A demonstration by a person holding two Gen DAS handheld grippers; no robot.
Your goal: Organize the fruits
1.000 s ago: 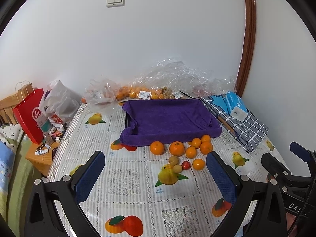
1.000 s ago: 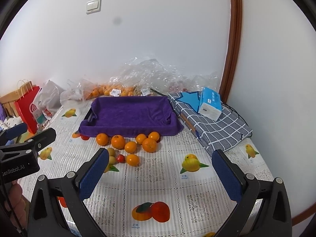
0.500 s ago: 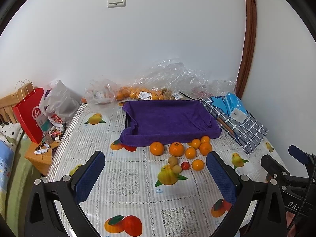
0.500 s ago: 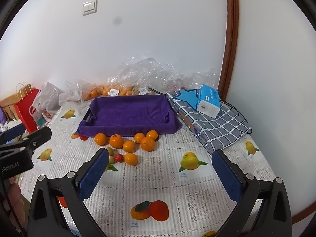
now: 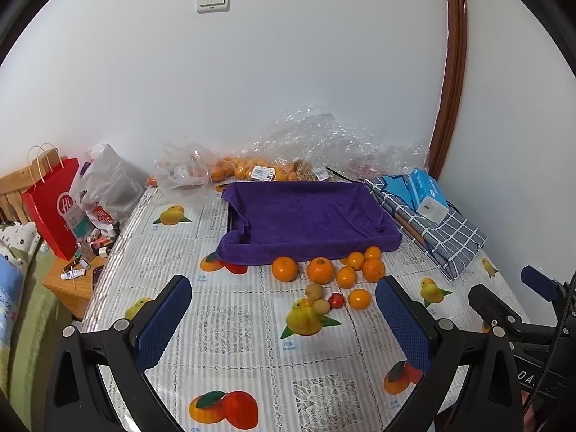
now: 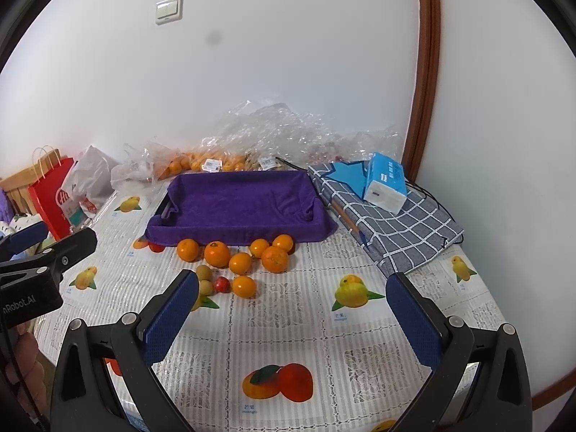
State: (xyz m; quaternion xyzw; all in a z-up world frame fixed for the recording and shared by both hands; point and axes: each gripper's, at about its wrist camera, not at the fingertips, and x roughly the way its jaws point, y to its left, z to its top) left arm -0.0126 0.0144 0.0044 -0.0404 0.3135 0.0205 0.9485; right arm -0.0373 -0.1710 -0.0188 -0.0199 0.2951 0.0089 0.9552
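Oranges [image 5: 320, 270] ahead of left tool [image 5: 284, 318] (spread wide)

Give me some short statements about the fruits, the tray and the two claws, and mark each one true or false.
1. The purple tray holds oranges. False: nothing lies in it.
2. Both the left claw and the right claw are open. True.
3. The small red fruit lies in front of the tray, among the oranges. True.
4. The tissue box stands inside the tray. False: it rests on the checked cloth beside it.
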